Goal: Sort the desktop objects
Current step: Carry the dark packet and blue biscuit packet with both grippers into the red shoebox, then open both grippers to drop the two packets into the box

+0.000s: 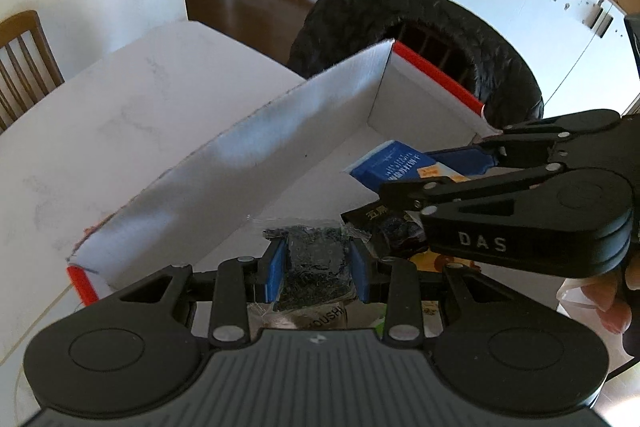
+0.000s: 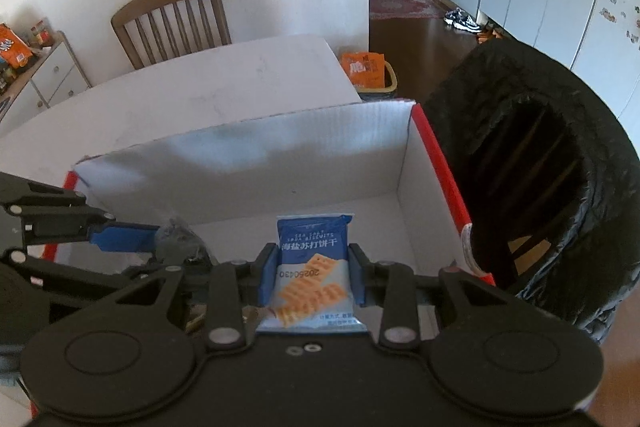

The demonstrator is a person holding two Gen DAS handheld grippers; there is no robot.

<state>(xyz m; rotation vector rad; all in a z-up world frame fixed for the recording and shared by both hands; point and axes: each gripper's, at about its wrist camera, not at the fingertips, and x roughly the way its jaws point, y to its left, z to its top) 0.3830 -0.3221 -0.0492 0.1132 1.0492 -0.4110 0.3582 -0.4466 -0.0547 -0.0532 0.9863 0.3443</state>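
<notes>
A: What does the left gripper (image 1: 318, 269) have?

B: Its jaws pinch a clear packet of dark, crumbly contents (image 1: 316, 267), held just inside the near edge of the white cardboard box (image 1: 320, 115) with the red rim. Under it lie a few more snack wrappers (image 1: 396, 231), partly hidden.

A: And the right gripper (image 2: 313, 275)?

B: Its jaws clamp a blue soda biscuit packet (image 2: 312, 267) by its sides, upright over the box floor, printed crackers on the lower half. In the left view that packet (image 1: 394, 163) hangs near the box's right wall.

A: Where does the box sit?

B: On the white bench (image 2: 224, 83), with a black-coated chair (image 2: 540, 187) just beside its red edge and a wooden chair (image 2: 172, 19) at the bench's far side.
</notes>
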